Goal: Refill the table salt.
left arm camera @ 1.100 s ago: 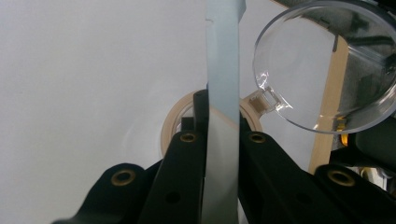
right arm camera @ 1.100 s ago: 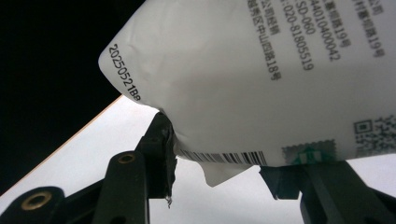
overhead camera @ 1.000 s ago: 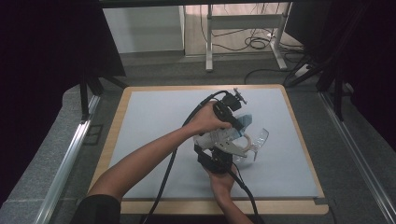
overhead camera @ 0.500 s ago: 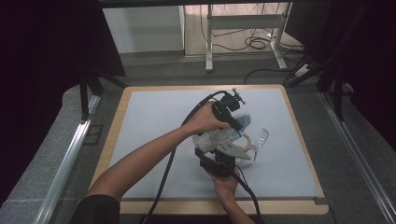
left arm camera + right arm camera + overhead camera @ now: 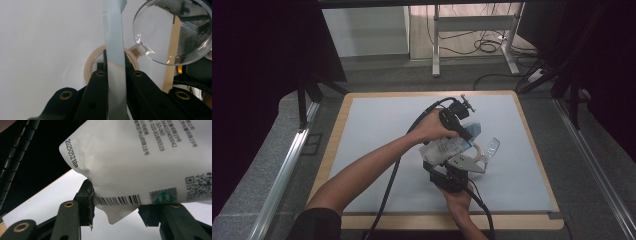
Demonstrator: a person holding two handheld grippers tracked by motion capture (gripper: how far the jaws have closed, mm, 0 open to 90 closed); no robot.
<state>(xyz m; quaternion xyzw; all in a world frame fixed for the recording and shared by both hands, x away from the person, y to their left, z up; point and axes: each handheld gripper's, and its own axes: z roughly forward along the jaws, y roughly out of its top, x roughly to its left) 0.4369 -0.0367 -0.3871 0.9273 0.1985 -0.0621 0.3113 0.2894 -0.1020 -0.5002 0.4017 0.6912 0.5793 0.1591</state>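
A white printed pouch (image 5: 444,148) with a barcode hangs over the middle of the table, held at both ends. My left gripper (image 5: 467,132) comes in from above and is shut on its pale blue top strip (image 5: 113,37). My right gripper (image 5: 445,159) points up from the near side. Its pads press the pouch's lower corner (image 5: 117,202) from both sides. Under the pouch's top end stands a small jar with a beige rim (image 5: 87,67). Its clear hinged lid (image 5: 172,32) is flipped open to the side. In the high view the jar (image 5: 484,150) shows right of the pouch.
The pale mat (image 5: 377,130) covers a wood-edged table (image 5: 337,120). Black cables (image 5: 392,175) trail from both grippers toward the near edge. Metal rails (image 5: 287,170) run along both sides. A desk frame (image 5: 437,45) and floor cables stand beyond the far edge.
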